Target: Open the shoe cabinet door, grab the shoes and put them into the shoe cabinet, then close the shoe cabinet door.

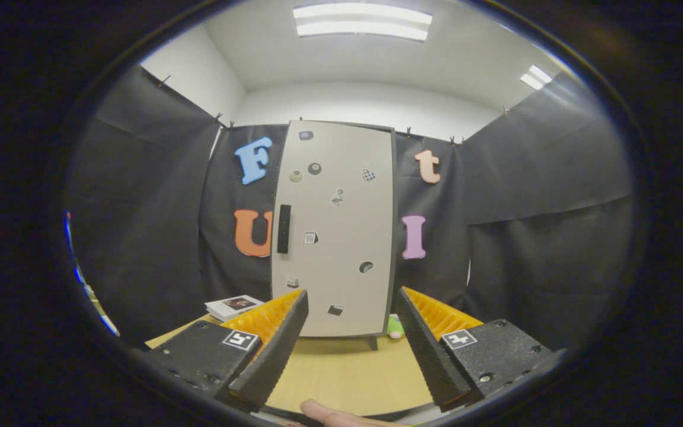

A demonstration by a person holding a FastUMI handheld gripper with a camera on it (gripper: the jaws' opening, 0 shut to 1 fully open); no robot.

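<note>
A wooden table (341,370) fills the low foreground. On it, at about eight o'clock, lies a small stack of books (233,307). At about five o'clock a small green and pink object (396,328) sits, partly hidden. Ceiling lights (362,21) glow at twelve o'clock.

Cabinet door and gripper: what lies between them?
Bare tabletop in the gripper view; the open gripper holds nothing, with the closed cabinet door beyond.

A staged test booth in an office-like room: black cloth walls (140,219) clipped up on 3 sides, white ceiling with panel lights (362,21) (fluorescent), a shoe cabinet (341,237) at the desk's (341,367) far edge.
</note>
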